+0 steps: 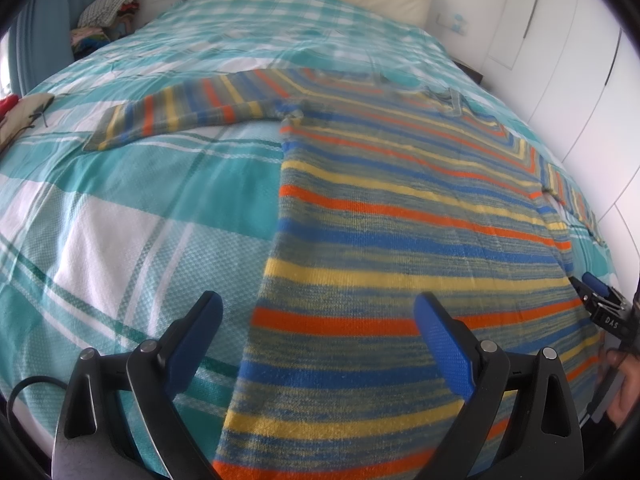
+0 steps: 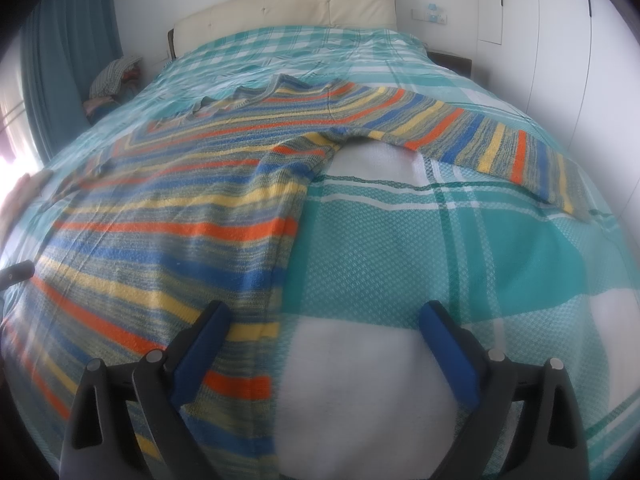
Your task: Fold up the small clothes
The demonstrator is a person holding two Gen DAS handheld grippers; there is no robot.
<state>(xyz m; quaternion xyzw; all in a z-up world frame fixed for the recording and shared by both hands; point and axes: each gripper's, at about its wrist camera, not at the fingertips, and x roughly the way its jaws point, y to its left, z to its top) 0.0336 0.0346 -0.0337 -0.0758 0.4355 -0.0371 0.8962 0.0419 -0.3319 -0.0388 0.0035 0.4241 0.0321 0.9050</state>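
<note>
A striped knit sweater (image 1: 400, 216) in blue, yellow, orange and grey lies flat on the bed with both sleeves spread out; it also shows in the right wrist view (image 2: 172, 216). My left gripper (image 1: 318, 312) is open and empty, hovering over the sweater's lower left edge. My right gripper (image 2: 324, 322) is open and empty over the sweater's lower right edge. The right gripper also shows at the right edge of the left wrist view (image 1: 596, 294). The left sleeve (image 1: 180, 114) points left; the right sleeve (image 2: 480, 140) points right.
The bed carries a teal and white plaid cover (image 1: 120, 208) and a cream headboard (image 2: 288, 4). A pile of clothes (image 1: 108, 16) sits beside the bed at far left. White wardrobe doors (image 2: 560, 40) stand on the right.
</note>
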